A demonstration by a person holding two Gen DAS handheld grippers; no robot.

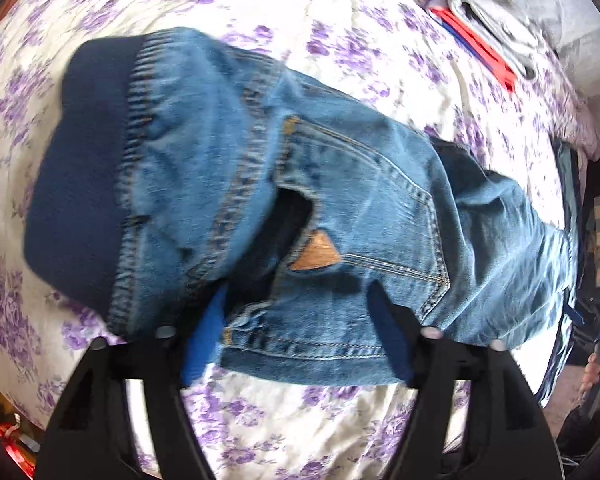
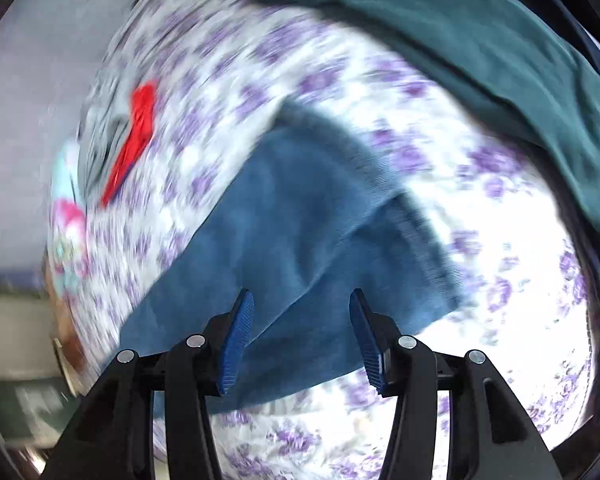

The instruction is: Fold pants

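Observation:
Blue jeans (image 1: 340, 184) lie folded on the flowered bed sheet (image 1: 300, 432), with a dark navy ribbed waistband (image 1: 72, 168) at the left and a back pocket bearing a tan patch (image 1: 316, 254). My left gripper (image 1: 298, 292) points down at the near edge of the jeans. Its jaws stand wide apart with denim between them, and the pads do not press on it. In the blurred right wrist view, my right gripper (image 2: 300, 296) hovers open over the jeans (image 2: 300, 208), with nothing held between its blue pads (image 2: 240, 332).
A folded grey garment with red stripes (image 1: 492, 24) lies at the far right of the bed, seen also as a red streak (image 2: 136, 136). A dark green cloth (image 2: 480, 40) covers the upper right. A person's hand (image 1: 596, 376) shows beyond the bed's right edge.

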